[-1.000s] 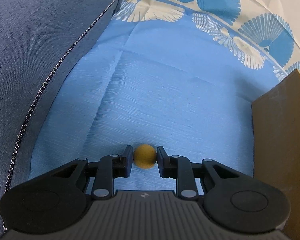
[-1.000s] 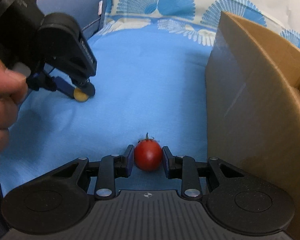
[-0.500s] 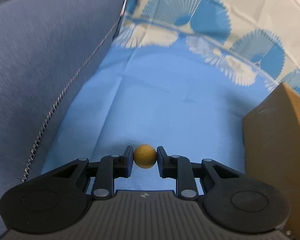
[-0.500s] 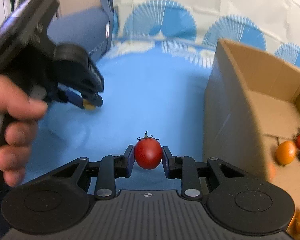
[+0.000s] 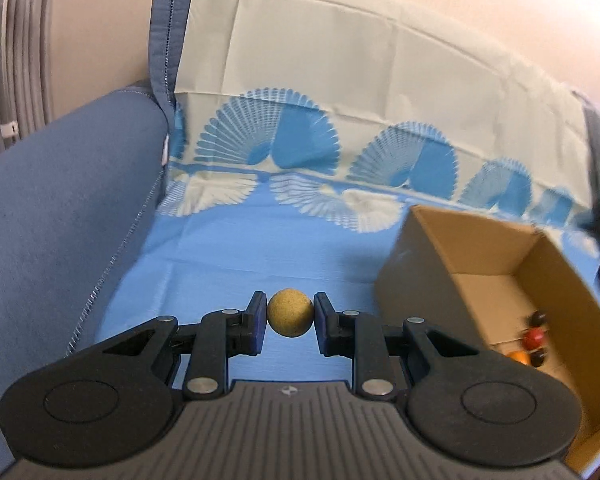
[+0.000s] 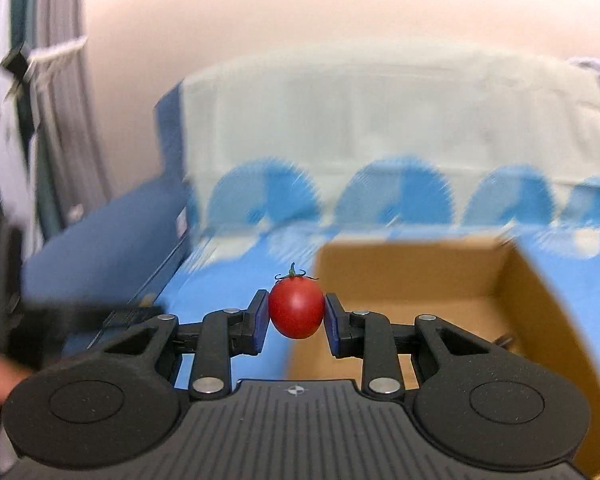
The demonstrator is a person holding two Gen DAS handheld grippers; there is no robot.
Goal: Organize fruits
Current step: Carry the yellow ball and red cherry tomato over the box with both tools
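My left gripper (image 5: 290,313) is shut on a small round yellow-brown fruit (image 5: 290,313) and holds it in the air above the blue cloth, left of an open cardboard box (image 5: 476,256). Small red, orange and dark fruits (image 5: 532,338) lie on the box floor. My right gripper (image 6: 297,307) is shut on a red cherry tomato (image 6: 297,307) with a green stem, held up at the near left corner of the same box (image 6: 420,272). The right wrist view is motion-blurred.
A blue cloth with fan patterns (image 5: 228,248) covers the seat and back of a blue sofa (image 5: 52,200). The sofa arm rises on the left. The left gripper and hand show blurred at the left edge of the right wrist view (image 6: 40,320).
Both grippers have lifted off the cloth with their fruits and tilted up. The box interior has come into view in both cameras; the right gripper has moved toward the box.
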